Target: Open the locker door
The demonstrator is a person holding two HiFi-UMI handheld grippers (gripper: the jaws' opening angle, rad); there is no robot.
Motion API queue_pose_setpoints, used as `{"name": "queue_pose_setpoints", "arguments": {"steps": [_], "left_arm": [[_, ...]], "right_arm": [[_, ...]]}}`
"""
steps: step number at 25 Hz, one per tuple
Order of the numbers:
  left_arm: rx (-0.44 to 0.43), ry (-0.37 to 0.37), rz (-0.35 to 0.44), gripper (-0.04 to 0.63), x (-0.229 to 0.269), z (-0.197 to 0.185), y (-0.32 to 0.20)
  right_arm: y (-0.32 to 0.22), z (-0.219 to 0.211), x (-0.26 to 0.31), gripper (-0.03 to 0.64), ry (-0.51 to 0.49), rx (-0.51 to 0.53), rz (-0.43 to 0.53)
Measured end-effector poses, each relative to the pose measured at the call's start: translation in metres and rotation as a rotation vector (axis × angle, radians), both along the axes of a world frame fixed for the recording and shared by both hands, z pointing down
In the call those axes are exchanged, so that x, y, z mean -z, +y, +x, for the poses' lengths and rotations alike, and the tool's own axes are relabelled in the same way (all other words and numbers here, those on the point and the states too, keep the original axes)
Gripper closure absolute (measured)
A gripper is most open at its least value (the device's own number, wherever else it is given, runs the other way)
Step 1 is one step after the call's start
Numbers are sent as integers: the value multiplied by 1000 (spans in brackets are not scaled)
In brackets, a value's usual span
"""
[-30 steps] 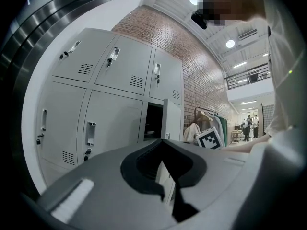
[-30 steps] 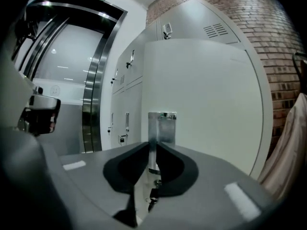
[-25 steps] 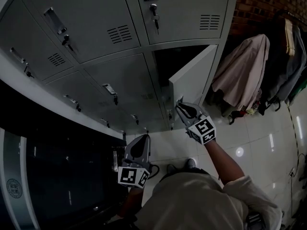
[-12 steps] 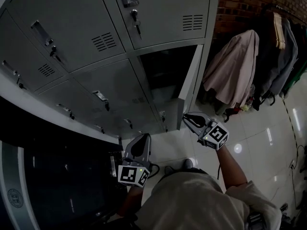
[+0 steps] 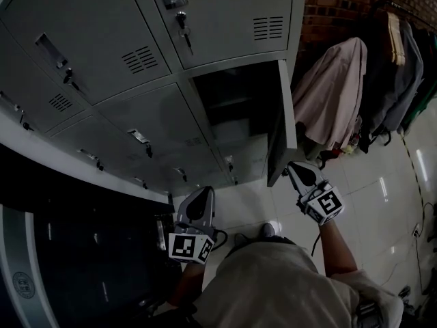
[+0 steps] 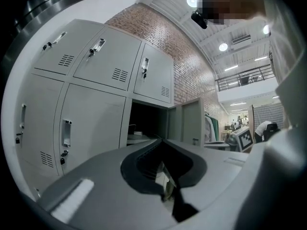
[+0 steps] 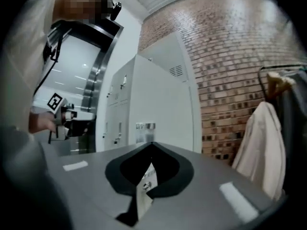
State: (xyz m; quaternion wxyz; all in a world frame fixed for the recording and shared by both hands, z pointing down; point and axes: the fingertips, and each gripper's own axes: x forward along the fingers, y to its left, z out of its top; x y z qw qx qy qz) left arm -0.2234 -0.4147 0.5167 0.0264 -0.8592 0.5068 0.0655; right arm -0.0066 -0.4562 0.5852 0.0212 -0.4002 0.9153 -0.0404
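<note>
The grey locker door (image 5: 288,108) stands wide open, edge-on to me, beside its dark compartment (image 5: 235,98). My right gripper (image 5: 295,168) hangs just below and right of the door's lower corner, clear of it. Its jaws are closing fully together with nothing between them. In the right gripper view the tips (image 7: 151,143) meet in front of the door's pale outer face (image 7: 158,104). My left gripper (image 5: 198,207) is held low by the lower lockers, shut and empty. The left gripper view looks past its joined tips (image 6: 161,140) at the open door (image 6: 192,121).
Closed locker doors (image 5: 102,39) with keys in their locks fill the wall to the left and above. Coats (image 5: 328,94) hang on a rack against a brick wall (image 5: 341,5) on the right. A dark glass panel (image 5: 82,251) lies at lower left, glossy tiled floor (image 5: 369,197) underfoot.
The door has swung from partly open to fully out. My right gripper let go of its edge, moved right and down, and its jaws closed. The left gripper has barely moved.
</note>
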Motion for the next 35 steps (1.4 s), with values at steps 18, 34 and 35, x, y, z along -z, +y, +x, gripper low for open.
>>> {"name": "queue_pose_setpoints", "arguments": {"steps": [18,34,35], "left_arm": [[54,-4,8,512,2,-2,7],[61,-5,-11,512,-20,-30,31],[62,-6,-13,512,-23,-34,34]], "right_arm": [[-5,61,11,617,-90,-282,89],[10,72,4,603,-108,-393,55],[13,71,4,603,-108,-405,51]]}}
